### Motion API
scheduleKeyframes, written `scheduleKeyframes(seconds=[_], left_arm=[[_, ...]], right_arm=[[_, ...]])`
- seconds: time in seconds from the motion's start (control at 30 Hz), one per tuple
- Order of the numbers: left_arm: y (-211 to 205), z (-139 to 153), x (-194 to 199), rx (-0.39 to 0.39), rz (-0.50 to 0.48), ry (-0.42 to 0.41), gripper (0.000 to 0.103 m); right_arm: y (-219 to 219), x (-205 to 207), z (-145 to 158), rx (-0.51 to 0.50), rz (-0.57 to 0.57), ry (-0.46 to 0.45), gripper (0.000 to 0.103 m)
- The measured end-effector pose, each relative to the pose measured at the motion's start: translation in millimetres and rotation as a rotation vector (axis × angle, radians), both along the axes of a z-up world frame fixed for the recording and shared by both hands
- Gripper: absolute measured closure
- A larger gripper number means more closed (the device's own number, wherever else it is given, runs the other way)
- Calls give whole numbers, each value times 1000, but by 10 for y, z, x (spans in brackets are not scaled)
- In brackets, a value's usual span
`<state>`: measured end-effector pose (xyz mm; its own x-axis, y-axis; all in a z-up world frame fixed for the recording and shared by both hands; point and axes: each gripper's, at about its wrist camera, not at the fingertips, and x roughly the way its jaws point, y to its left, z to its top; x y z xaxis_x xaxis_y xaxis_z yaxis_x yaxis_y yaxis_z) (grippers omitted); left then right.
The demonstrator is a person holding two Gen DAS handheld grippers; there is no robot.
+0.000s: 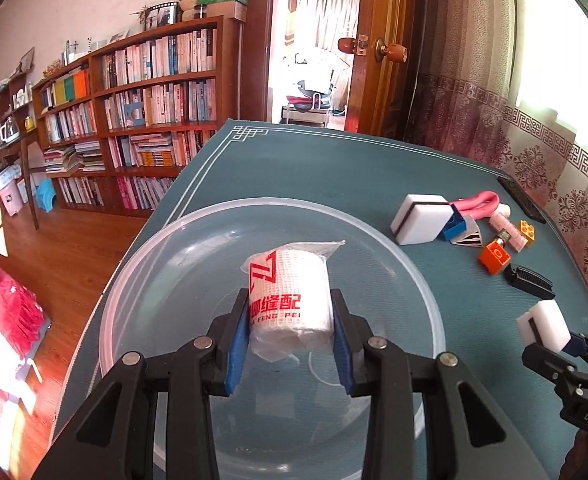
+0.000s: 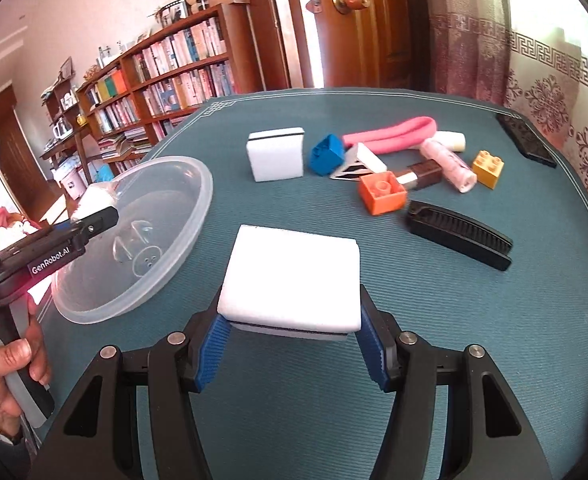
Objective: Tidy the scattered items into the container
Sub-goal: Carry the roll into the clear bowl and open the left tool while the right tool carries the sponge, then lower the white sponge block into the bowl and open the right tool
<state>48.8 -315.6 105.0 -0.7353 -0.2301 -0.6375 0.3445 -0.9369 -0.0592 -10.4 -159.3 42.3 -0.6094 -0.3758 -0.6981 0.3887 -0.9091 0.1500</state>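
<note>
- Wrapped white roll (image 1: 290,300) clamped between left gripper (image 1: 290,336) pads, held over clear plastic bowl (image 1: 142,280) on teal table mat (image 1: 333,168).
- Right gripper (image 2: 290,344) closed on white sponge block (image 2: 290,276), right of bowl.
- Right wrist view only: hand (image 2: 10,376) on left gripper handle, brown tube (image 2: 423,172) behind orange brick (image 2: 381,192).
- Left view only: red print on roll.

Two sponges (image 2: 276,159) (image 2: 292,280), three bricks: blue (image 2: 325,155), orange (image 2: 381,192), yellow (image 2: 488,168). One bowl (image 2: 198,200), one roll (image 1: 290,300), one comb (image 2: 459,234), one pink band (image 2: 389,132).
</note>
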Motion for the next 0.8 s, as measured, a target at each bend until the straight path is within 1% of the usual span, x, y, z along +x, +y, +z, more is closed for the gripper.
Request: scheduleKeyframes(seconds=[0.27, 0.47, 0.5, 0.53, 0.57, 0.6, 0.63, 0.8], left_arm=[[-172, -61, 136, 13, 9, -5, 62], [-247, -75, 233, 8, 5, -5, 60], [-264, -76, 243, 14, 4, -5, 58], [-280, -78, 255, 20, 5, -4, 50], [-301, -76, 266, 24, 11, 0, 44], [-315, -68, 284, 25, 17, 8, 32], [-329, -54, 299, 25, 22, 17, 26], [-364, -1, 343, 23, 36, 37, 24]], right_arm=[[-634, 26, 202, -4, 117, 54, 42], [-978, -47, 225, 0, 155, 58, 41], [-1021, -65, 221, 0, 160, 55, 40], [-1062, -80, 218, 1, 165, 52, 40], [-1100, -93, 216, 0, 169, 51, 39], [-1126, -107, 215, 0, 169, 53, 39], [-1152, -124, 209, 2, 169, 56, 39], [-1176, -176, 160, -5, 168, 39, 37]])
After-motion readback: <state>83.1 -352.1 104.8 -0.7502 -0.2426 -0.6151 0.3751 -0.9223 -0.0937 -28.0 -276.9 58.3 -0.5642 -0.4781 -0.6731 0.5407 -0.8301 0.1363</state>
